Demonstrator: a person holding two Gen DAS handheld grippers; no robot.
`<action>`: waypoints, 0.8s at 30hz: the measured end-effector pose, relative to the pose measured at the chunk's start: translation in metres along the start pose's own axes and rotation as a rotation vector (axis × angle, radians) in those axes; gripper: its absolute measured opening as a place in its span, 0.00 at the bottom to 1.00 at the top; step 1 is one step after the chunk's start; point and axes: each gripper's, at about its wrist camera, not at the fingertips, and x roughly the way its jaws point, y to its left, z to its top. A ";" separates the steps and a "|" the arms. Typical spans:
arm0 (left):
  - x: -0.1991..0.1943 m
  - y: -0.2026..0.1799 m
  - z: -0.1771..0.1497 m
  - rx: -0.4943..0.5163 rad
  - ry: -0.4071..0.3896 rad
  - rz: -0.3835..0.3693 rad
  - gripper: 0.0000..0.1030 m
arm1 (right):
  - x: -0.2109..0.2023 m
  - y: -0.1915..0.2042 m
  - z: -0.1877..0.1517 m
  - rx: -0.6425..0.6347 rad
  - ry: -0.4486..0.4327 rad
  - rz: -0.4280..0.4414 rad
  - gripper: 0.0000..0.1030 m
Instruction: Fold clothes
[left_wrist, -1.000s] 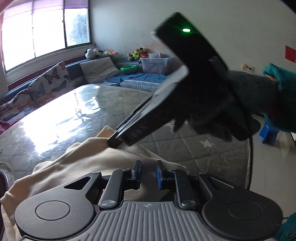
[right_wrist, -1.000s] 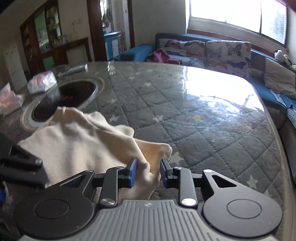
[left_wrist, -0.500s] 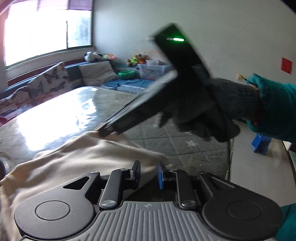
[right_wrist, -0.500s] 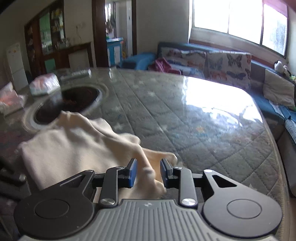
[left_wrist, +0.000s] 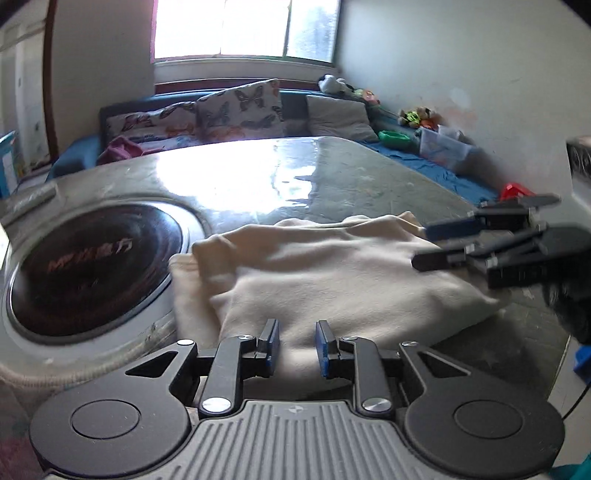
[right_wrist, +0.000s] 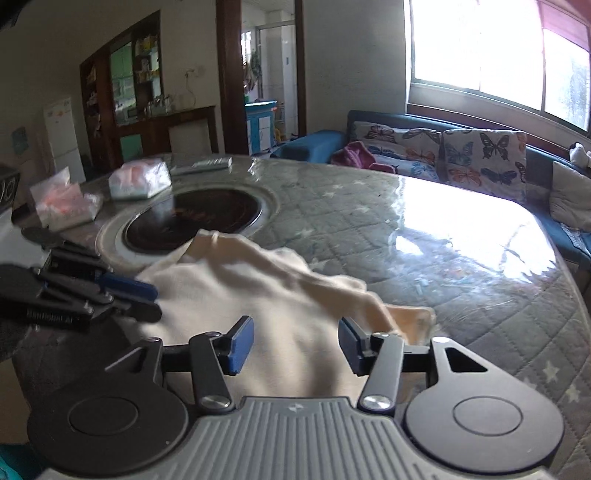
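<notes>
Cream garment (left_wrist: 332, 280) near table (right_wrist: 480, 295) edge; right claw (right_wrist: 295, 345) seemingly free.

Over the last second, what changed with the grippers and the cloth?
The right gripper has just been opening wide; the cream garment lies beneath it, unpinched. The left gripper opened slightly and swung round toward the round cooktop. The garment stays bunched on the table.
</notes>
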 end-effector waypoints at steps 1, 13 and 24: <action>-0.002 0.003 -0.001 -0.010 0.001 0.001 0.25 | 0.003 0.002 -0.003 -0.005 0.007 -0.004 0.52; -0.011 0.010 -0.010 -0.064 0.010 0.020 0.29 | 0.007 0.003 -0.021 -0.034 -0.002 -0.023 0.56; -0.010 0.002 -0.015 -0.072 0.032 -0.019 0.30 | 0.008 0.000 -0.017 -0.100 0.050 -0.057 0.56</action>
